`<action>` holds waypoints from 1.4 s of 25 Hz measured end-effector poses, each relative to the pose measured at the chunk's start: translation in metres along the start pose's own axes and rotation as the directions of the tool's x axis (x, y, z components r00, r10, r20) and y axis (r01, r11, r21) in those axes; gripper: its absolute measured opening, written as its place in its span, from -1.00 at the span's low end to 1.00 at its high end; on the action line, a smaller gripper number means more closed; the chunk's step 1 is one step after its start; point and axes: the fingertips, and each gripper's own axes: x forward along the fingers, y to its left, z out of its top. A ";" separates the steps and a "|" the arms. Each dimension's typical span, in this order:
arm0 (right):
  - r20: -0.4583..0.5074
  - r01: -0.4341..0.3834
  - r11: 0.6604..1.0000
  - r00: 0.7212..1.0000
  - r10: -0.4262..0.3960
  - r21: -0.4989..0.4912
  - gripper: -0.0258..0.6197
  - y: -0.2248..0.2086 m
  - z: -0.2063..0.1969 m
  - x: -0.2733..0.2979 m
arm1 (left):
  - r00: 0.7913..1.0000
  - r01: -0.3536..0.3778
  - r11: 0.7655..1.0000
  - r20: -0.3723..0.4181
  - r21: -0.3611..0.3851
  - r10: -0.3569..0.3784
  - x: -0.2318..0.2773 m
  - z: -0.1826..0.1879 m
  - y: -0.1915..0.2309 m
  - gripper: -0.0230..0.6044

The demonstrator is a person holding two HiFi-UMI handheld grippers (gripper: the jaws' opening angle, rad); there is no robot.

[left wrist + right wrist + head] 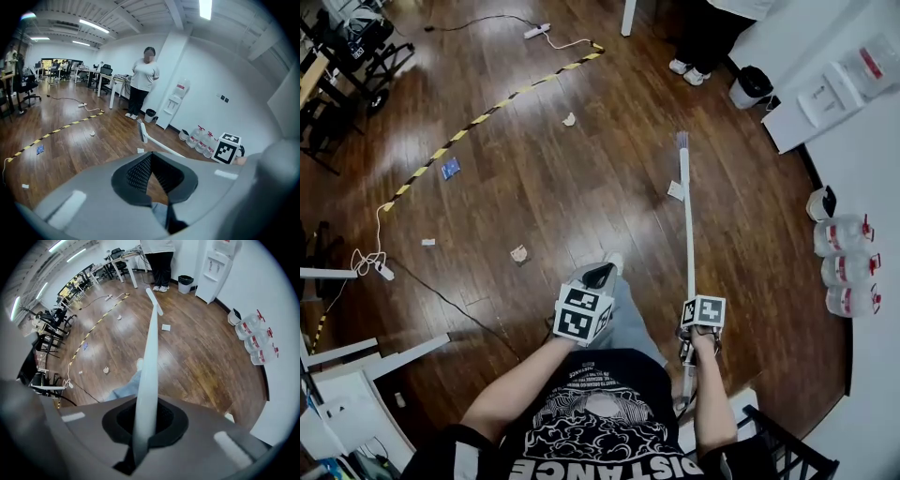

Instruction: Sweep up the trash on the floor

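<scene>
— So, what's nearest?

— The right gripper, clamped round the white handle of the broom. The left gripper has its jaws drawn together on nothing and hangs over the person's knee.

— And the trash?

— It's scattered on the wooden floor. A crumpled scrap lies just ahead of the left gripper, and a flat paper sits just beside the handle, short of the broom head. Further out are a blue wrapper and another crumpled piece, near the striped tape.

— What might go wrong?

— I think one gripper alone on a long handle is the weak point, since the handle could twist or slide in the jaws on a push. The light scraps may skip aside rather than gather. The cable along the floor's left edge could snag the bristles.

— What can't you see?

— I can't tell whether the bristles touch the floor. The handle's lower end is lost behind the person's arm. The bystander at the far edge is cut off above the shoes, and no dustpan shows.
</scene>
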 end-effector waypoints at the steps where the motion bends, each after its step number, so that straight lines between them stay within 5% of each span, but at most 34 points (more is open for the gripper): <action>1: -0.014 0.009 1.000 1.000 -0.009 0.009 -0.92 -0.006 0.009 0.005 | 1.000 -0.001 1.000 -0.001 -0.003 0.001 0.006 0.005 0.005 -0.91; 14: -0.233 0.115 0.991 0.968 -0.095 0.070 -0.92 -0.073 0.148 0.056 | 0.995 0.027 0.999 -0.098 -0.046 -0.032 0.141 0.082 0.055 -0.91; 23: -0.422 0.258 0.966 0.878 -0.224 0.024 -0.92 -0.110 0.217 0.068 | 0.991 0.007 0.999 -0.133 -0.034 -0.012 0.206 0.131 0.085 -0.91; 30: -0.527 0.203 0.979 0.835 -0.159 0.027 -0.92 -0.069 0.226 0.075 | 0.992 -0.060 0.995 -0.118 -0.082 0.050 0.206 0.151 0.107 -0.91; 35: -0.534 0.154 0.988 0.837 -0.120 0.019 -0.92 -0.027 0.221 0.087 | 0.991 -0.104 0.986 -0.098 -0.133 0.092 0.190 0.147 0.129 -0.91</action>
